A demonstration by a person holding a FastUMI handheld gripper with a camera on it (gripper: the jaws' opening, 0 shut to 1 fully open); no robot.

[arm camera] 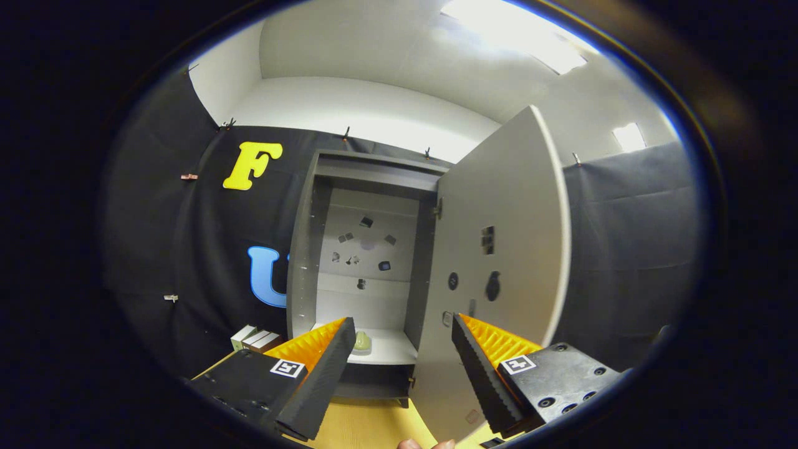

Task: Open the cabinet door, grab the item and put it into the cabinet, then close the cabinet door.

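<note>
The gripper [402,340] is held with its two fingers spread wide apart and nothing is grasped between them. Through the gap between the fingers the cabinet [368,249] is seen, standing on a wooden tabletop [368,427]. Its door [499,262] is swung open to the right of the cabinet's opening, and the door's lower edge is seen just beside the right finger; whether that finger touches it cannot be told. Inside the cabinet, on its white shelf [389,349], a small pale green item [362,341] is set, close to the left finger's tip and just beyond it. Small dark stickers are seen on the cabinet's back panel and on the inner face of the door. To the left of the cabinet, a few small boxes [255,338] are placed on the tabletop.
</note>
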